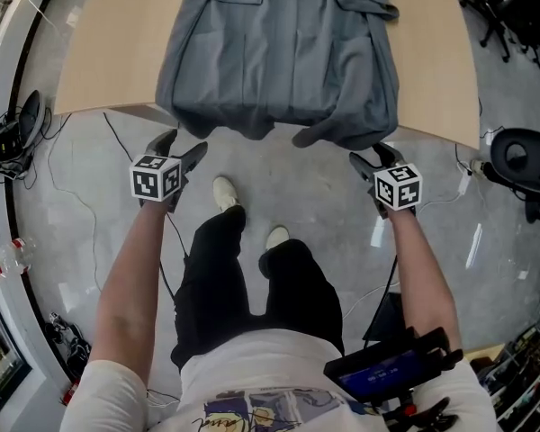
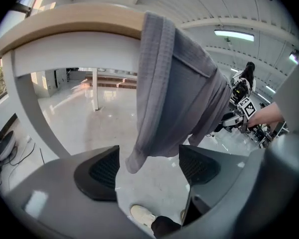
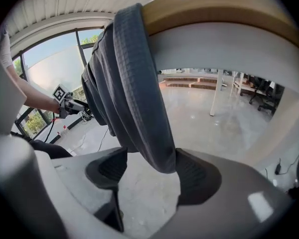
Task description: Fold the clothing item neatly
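A grey garment (image 1: 279, 52) lies on the light wooden table (image 1: 108, 43), and its near part hangs over the front edge. My left gripper (image 1: 182, 147) is below that edge at the garment's left hanging corner. In the left gripper view that corner (image 2: 135, 161) dangles between the open jaws (image 2: 148, 169), and neither pad presses on it. My right gripper (image 1: 373, 157) is under the right hanging corner. In the right gripper view a thick fold (image 3: 154, 148) hangs between the open jaws (image 3: 145, 171), close to the right pad (image 3: 197, 176).
The person's dark trousers (image 1: 243, 277) and pale shoes (image 1: 223, 192) are on the glossy floor just before the table. Cables (image 1: 45, 165) trail at the left and an office chair (image 1: 522, 160) stands at the right. A white table leg (image 2: 27, 108) rises at the left.
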{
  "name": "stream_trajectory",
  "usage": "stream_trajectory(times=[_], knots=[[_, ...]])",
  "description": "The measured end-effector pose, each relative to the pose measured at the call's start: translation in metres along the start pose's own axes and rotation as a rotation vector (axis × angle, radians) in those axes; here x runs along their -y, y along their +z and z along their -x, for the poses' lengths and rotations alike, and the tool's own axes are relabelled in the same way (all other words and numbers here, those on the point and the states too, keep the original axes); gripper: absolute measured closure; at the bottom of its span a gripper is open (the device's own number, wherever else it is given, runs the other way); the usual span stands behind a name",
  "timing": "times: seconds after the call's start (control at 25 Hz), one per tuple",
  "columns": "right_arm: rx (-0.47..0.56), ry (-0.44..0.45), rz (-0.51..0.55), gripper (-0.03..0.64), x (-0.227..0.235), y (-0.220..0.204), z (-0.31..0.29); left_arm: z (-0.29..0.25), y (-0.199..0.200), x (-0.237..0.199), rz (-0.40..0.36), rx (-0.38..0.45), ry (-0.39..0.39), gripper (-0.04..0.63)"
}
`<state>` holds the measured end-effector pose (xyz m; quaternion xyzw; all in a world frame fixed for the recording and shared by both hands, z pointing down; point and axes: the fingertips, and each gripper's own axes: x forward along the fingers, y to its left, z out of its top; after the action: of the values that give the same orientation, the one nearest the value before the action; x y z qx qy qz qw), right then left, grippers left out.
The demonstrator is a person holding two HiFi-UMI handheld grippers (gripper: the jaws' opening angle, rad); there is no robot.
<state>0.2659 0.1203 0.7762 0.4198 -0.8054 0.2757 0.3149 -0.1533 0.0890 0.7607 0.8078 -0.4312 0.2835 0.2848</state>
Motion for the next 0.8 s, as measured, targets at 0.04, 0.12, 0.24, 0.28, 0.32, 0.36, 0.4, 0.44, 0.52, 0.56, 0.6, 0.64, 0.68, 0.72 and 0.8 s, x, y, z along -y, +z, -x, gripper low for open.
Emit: stream_trajectory(times=[0.04, 0.12, 0.24, 0.28, 0.32, 0.36, 0.4, 0.44, 0.52, 0.56, 0.6, 0.64, 0.68, 0.72, 0.8], knots=[[0.006, 0.009, 0.006, 0.321, 0.001, 0.002, -0.003, -0.005, 0.002, -0.002, -0.006, 0.006, -0.005, 0.205], [0.025, 0.027, 0.017, 0.318, 0.002, 0.008, -0.011, -0.015, 0.008, -0.006, -0.029, 0.017, -0.023, 0.187], [0.044, 0.073, 0.024, 0.316, 0.0, 0.014, -0.022, -0.031, 0.015, -0.009, -0.041, 0.022, -0.065, 0.167], [0.044, 0.086, 0.026, 0.316, -0.001, 0.013, -0.026, -0.037, 0.014, -0.009, -0.048, 0.015, -0.08, 0.167], [0.045, 0.094, 0.027, 0.316, -0.003, 0.012, -0.029, -0.042, 0.014, -0.007, -0.059, 0.006, -0.094, 0.167], [0.049, 0.1, 0.024, 0.316, -0.004, 0.012, -0.031, -0.046, 0.013, -0.006, -0.071, 0.0, -0.104, 0.167], [0.056, 0.104, 0.019, 0.316, -0.005, 0.012, -0.033, -0.05, 0.013, -0.004, -0.083, 0.0, -0.109, 0.167], [0.064, 0.105, 0.017, 0.318, -0.005, 0.014, -0.035, -0.052, 0.016, -0.002, -0.095, 0.005, -0.112, 0.17], [0.074, 0.106, 0.021, 0.33, -0.003, 0.019, -0.037, -0.055, 0.022, 0.004, -0.112, 0.019, -0.121, 0.228], [0.076, 0.111, 0.023, 0.348, -0.003, 0.021, -0.037, -0.056, 0.024, 0.007, -0.116, 0.022, -0.128, 0.266], [0.075, 0.118, 0.025, 0.379, -0.004, 0.022, -0.036, -0.056, 0.025, 0.011, -0.12, 0.022, -0.137, 0.308], [0.074, 0.125, 0.028, 0.416, -0.006, 0.023, -0.035, -0.055, 0.024, 0.014, -0.121, 0.022, -0.148, 0.347], [0.074, 0.131, 0.033, 0.456, -0.01, 0.024, -0.035, -0.054, 0.023, 0.016, -0.119, 0.023, -0.163, 0.372], [0.078, 0.138, 0.037, 0.497, -0.015, 0.025, -0.034, -0.051, 0.021, 0.017, -0.112, 0.025, -0.179, 0.398], [0.09, 0.15, 0.041, 0.558, -0.024, 0.027, -0.033, -0.045, 0.018, 0.022, -0.093, 0.032, -0.209, 0.428]])
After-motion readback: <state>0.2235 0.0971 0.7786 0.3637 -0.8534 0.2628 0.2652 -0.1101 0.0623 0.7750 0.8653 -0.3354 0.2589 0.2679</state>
